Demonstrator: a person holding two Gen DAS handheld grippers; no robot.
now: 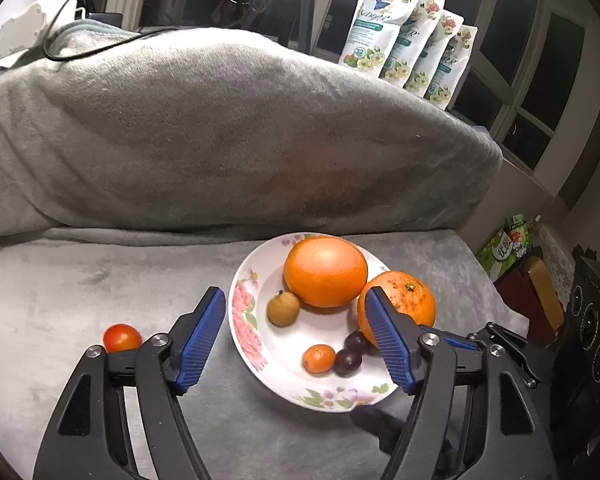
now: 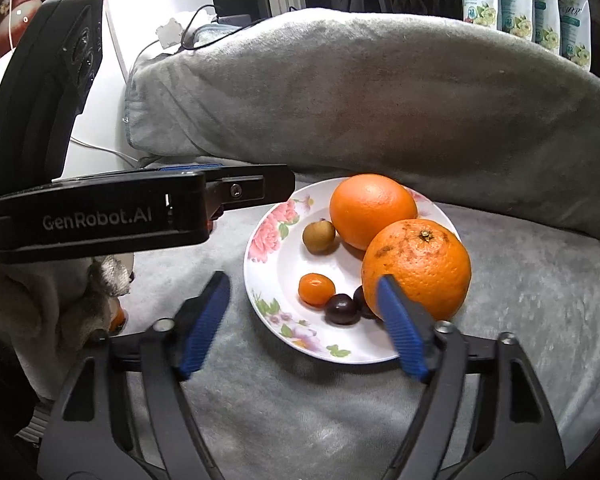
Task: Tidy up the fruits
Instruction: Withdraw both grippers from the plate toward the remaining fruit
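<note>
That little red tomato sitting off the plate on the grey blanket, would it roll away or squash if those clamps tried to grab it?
The tomato looks round and glossy, so a nudge would probably roll it, though the soft grey blanket may slow it. Its smooth skin might slip between the ribbed pads. It looks small and likely thin-skinned, so a hard squeeze could bruise or split it.

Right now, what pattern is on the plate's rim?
Pink and purple flowers with green leaves on the white plate; clearest in the right wrist view.

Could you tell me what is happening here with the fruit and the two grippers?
Fruit is being gathered onto a floral plate. Two oranges, a longan, a kumquat and two dark plums already sit there. One cherry tomato lies on the grey cloth beside the open left gripper. The right gripper is open too, holding nothing.
</note>
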